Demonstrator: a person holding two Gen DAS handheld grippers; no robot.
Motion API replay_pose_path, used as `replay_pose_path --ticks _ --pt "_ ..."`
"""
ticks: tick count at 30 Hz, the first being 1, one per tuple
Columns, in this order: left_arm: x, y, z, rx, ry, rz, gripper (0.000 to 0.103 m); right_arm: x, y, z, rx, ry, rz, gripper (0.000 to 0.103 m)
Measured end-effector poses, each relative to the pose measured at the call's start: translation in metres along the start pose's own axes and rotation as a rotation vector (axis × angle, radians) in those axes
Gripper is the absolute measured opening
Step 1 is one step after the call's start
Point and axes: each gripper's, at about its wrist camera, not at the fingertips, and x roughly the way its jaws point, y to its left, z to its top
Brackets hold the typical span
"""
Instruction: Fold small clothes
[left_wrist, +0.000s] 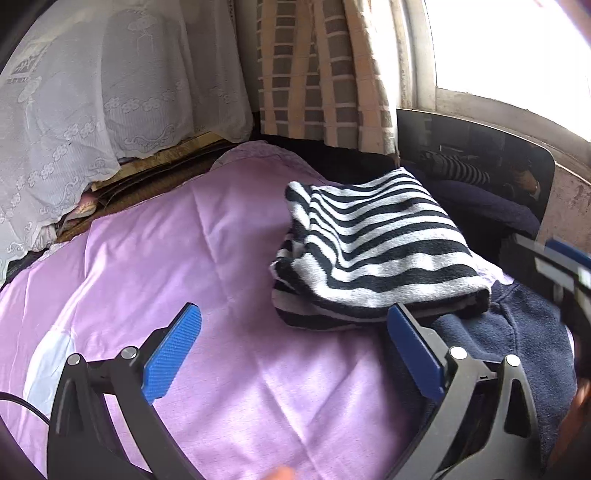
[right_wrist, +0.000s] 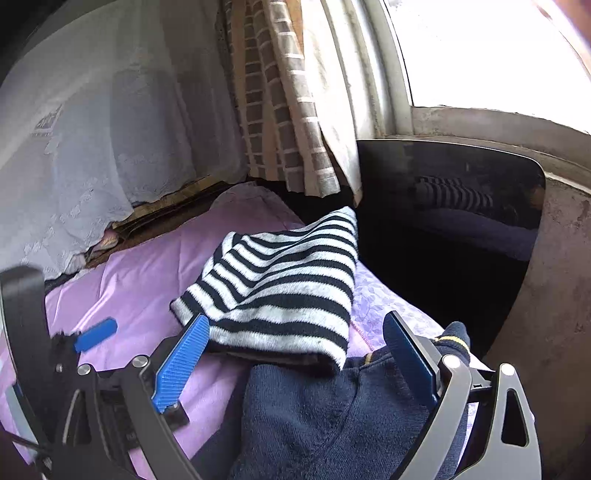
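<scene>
Both tongs gape; striped garment (left_wrist: 373, 251) (seemingly folded) overlaps navy garment (right_wrist: 325, 413).

No readable text, label, brand, number or sign anywhere in either view. Only a dark blurred patch behind the white lace cover (left_wrist: 74, 110), upper left of the striped garment (left_wrist: 373, 251), too faint to make out as lettering.
</scene>
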Motion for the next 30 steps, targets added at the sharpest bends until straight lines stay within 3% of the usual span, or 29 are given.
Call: replay_pose_path --ticks 11,16,21,30 --pt "-0.001 0.005 -0.001 -0.006 0.003 0.018 0.098 0.007 -0.011 -0.017 0.047 0.018 0.014 0.096" --pt "-0.002 0.01 -0.002 -0.039 0.009 -0.043 0.098 0.006 -0.013 -0.019 0.059 0.012 0.017 0.096" --pt "-0.007 0.005 -0.003 -0.009 -0.025 -0.007 0.098 0.007 -0.014 -0.019 0.06 0.012 0.017 0.096" --pt "0.002 0.008 -0.002 -0.023 0.018 0.023 0.098 0.008 -0.01 -0.02 0.049 0.02 0.009 0.096"
